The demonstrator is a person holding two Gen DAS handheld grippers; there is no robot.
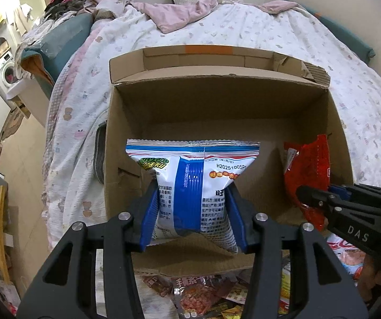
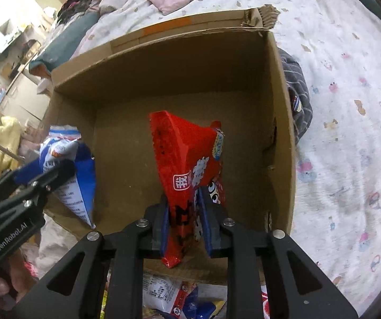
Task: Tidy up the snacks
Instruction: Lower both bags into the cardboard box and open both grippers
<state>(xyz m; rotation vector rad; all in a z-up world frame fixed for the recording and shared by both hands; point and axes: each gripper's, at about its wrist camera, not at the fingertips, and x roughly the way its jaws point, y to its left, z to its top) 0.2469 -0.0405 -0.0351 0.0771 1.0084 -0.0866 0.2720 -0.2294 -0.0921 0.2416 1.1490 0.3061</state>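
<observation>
Inside the cardboard box (image 1: pixel 217 101), my left gripper (image 1: pixel 193 212) holds the blue-white snack bag (image 1: pixel 190 175); my right gripper (image 2: pixel 183 228) holds the red snack bag (image 2: pixel 185 159) beside it.

Soft indoor light lit both views evenly; the cardboard box (image 1: pixel 217 101) interior lay in shadow. Fisheye bending curved the edges, corners vignetted black, and focus stayed fairly sharp.

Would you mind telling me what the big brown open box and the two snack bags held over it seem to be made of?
The brown open box looks like matte corrugated cardboard: fluting shows at its torn flap. The blue-and-white snack bag and the red snack bag appear to be thin glossy plastic film, probably foil-lined: both crinkle, catch light and have crimped seams.
</observation>
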